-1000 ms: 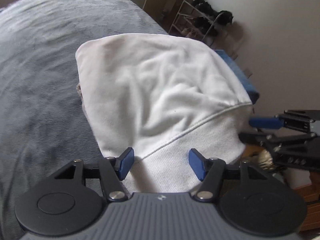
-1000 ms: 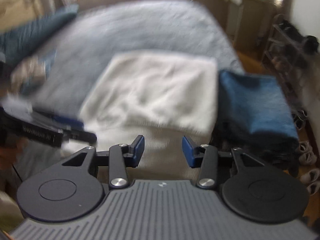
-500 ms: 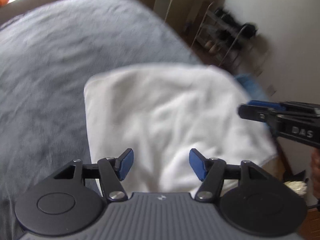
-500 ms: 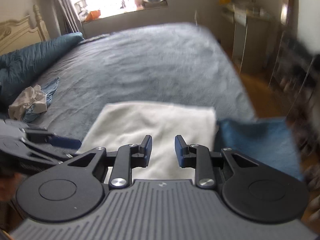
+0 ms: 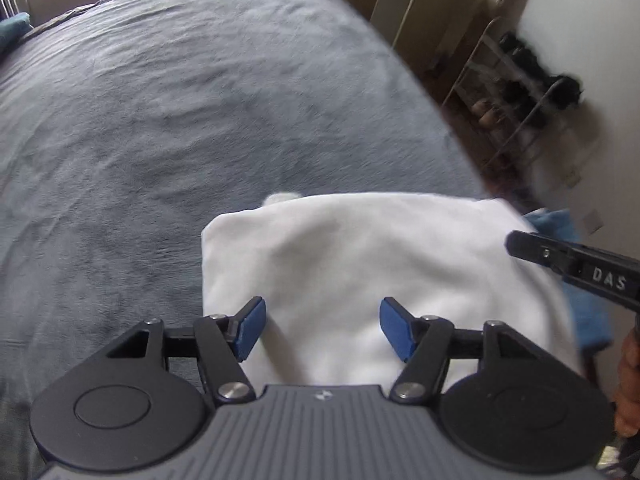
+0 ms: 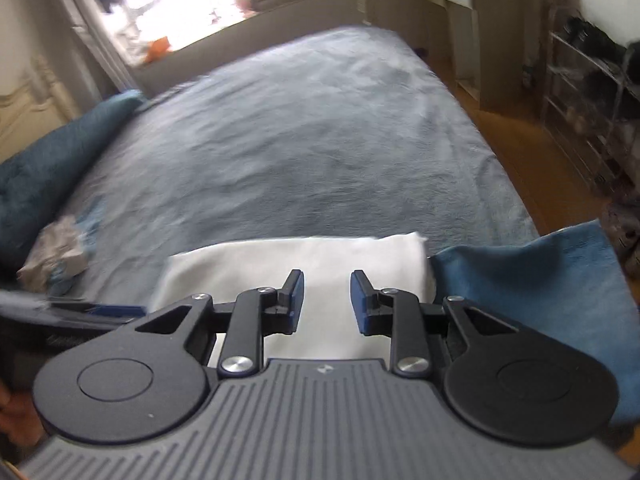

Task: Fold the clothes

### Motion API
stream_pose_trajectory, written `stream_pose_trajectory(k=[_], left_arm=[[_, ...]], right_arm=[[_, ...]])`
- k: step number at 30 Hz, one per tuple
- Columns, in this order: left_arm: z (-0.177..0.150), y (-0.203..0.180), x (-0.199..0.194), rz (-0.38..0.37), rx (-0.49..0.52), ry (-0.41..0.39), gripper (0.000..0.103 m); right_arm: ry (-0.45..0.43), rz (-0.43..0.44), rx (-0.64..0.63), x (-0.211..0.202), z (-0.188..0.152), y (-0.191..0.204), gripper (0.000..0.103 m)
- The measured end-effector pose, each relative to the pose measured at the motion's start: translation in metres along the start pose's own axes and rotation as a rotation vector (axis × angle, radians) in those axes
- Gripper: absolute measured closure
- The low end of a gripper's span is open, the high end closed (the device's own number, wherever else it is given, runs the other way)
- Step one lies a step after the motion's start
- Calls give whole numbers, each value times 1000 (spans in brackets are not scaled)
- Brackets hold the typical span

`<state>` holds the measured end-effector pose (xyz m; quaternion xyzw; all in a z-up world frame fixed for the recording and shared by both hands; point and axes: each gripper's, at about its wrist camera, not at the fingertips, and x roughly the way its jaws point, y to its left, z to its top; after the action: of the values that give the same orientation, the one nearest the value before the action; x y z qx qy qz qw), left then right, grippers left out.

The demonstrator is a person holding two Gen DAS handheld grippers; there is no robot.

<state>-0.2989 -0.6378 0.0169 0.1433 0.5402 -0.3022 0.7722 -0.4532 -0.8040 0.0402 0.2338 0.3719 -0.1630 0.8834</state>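
Both empty: left hand-held gripper (image 5: pixel 320 330) wide open, right hand-held gripper (image 6: pixel 327 300) part open, above folded white garment (image 5: pixel 360 256) on bed (image 5: pixel 180 100).

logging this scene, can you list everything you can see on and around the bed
white garment: one, white, folded, near edge of the bed
blue garment: one, blue, folded, touching the white one's right side
crumpled clothes: one heap, whitish and blue, left on the bed
blanket: one, grey-blue, covering the bed
pillow: one, dark teal, far left
shoe rack: one, metal, by the wall
left tongs: open, above the white garment, holding nothing
right tongs: open, holding nothing
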Motion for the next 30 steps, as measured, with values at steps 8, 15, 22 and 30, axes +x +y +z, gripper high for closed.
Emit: stream_pose_trajectory(k=[8, 15, 22, 30], left_arm=[[-3, 0, 4, 35, 16, 53, 35], [-3, -4, 4, 55, 34, 65, 35], [-5, -8, 0, 76, 46, 75, 34], [-29, -34, -35, 148, 154, 51, 35]], right_arm=[[3, -11, -36, 26, 18, -5, 79], [18, -245, -101, 48, 19, -9, 80], [-41, -122, -226, -21, -11, 27, 79], [47, -73, -255, -58, -66, 38, 79]])
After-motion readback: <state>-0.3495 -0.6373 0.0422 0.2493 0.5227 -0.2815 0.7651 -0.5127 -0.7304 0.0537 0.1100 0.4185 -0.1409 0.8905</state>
